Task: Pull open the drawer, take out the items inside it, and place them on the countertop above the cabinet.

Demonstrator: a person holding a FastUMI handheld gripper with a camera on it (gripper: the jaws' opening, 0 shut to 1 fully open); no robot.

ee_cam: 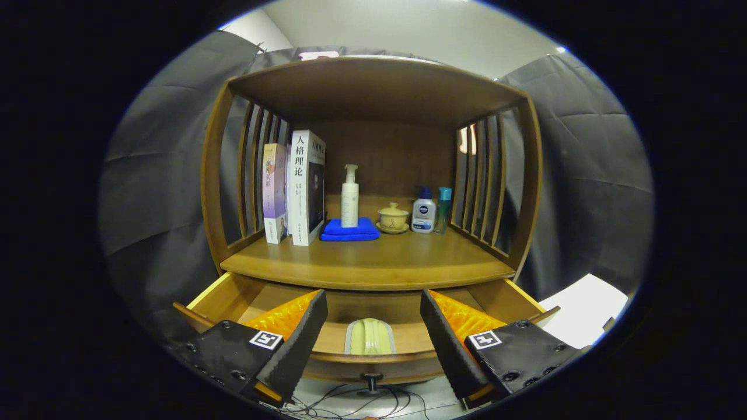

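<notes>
**Booth and cabinet, as seen from my feed**

On my feed a dark grey cloth wall (157, 175) hangs in creased folds down the left of the frame, and a matching cloth panel (589, 163) covers the right. Above them, at the top centre, I see a pale plain ceiling (408, 29), evenly lit. A wooden cabinet (373, 87) fills the middle: flat top board, solid brown back, and open slatted sides (257, 169) left and right. A bright glow (467, 140) shows through the right-hand slats. At the lower right lies a white flat surface (583, 309). At the bottom centre I can make out a strip of light floor (432, 402) with thin dark cables (344, 403) across it.
</notes>
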